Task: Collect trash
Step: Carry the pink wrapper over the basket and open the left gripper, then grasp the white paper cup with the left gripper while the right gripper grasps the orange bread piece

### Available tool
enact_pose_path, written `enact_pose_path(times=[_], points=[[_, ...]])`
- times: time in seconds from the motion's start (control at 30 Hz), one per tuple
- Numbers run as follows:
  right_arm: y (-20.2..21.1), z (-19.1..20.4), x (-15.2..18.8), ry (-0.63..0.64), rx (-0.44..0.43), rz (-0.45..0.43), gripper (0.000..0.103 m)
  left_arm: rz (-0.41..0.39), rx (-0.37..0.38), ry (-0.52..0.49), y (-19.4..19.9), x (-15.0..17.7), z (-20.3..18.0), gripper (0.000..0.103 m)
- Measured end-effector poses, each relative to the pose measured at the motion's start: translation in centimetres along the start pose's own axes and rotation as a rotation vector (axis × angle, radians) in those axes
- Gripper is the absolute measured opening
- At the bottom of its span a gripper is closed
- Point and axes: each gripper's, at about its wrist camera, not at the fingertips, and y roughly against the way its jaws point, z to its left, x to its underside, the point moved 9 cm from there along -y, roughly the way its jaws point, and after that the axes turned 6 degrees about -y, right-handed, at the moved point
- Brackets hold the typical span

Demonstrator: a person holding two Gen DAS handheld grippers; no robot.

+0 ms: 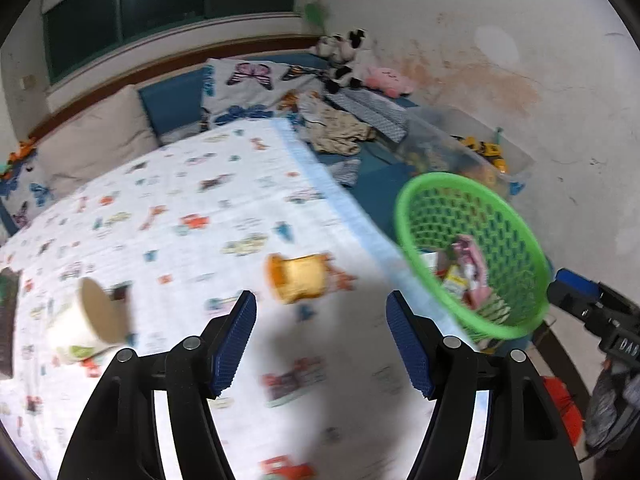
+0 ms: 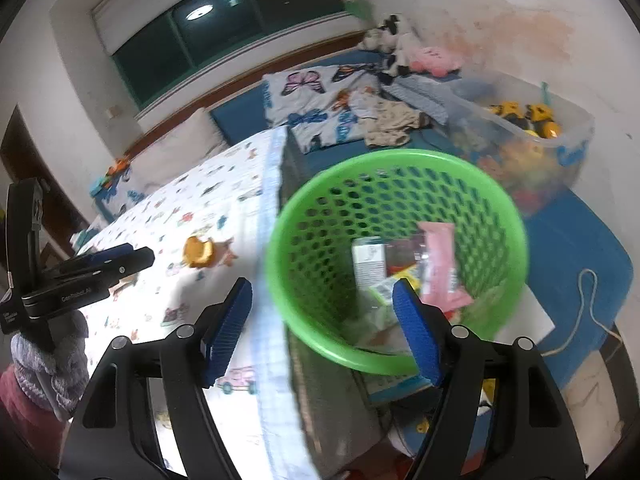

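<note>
My left gripper (image 1: 320, 304) is open over the printed tablecloth (image 1: 200, 208), with nothing between its blue pads. Just ahead of it an orange tub (image 1: 298, 278) lies on its side. A paper cup (image 1: 90, 320) lies tipped over to its left. The green mesh basket (image 1: 480, 216) stands off the table's right edge, with wrappers and a small carton inside. My right gripper (image 2: 322, 292) hangs open above the basket's (image 2: 340, 216) near rim without gripping it. A pink wrapper (image 2: 438, 264) and white carton (image 2: 368, 260) lie in the basket. The left gripper (image 2: 136, 256) shows at far left.
A clear bin (image 2: 560, 136) of toys stands behind the basket. Beyond the table are a bed with pillows, clothes (image 2: 392, 124) and plush toys (image 1: 340, 52). A cord (image 2: 588, 304) lies on the blue mat. A gloved hand (image 2: 48, 352) holds the left gripper.
</note>
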Motion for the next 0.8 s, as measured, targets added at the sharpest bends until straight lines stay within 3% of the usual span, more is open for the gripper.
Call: enact_pose_path(times=[0.53, 0.8], points=[[-4.8, 10.1, 0.1, 0.170, -0.100, 0.107, 0.074, 0.038, -0.240, -0.027, 2.5, 4.5, 14.9, 0.080], [-7.6, 13.5, -0.2, 0.219, -0.116, 0.157, 0.074, 0.083, -0.265, -0.053, 1.4, 6.5, 19.3, 0.084]])
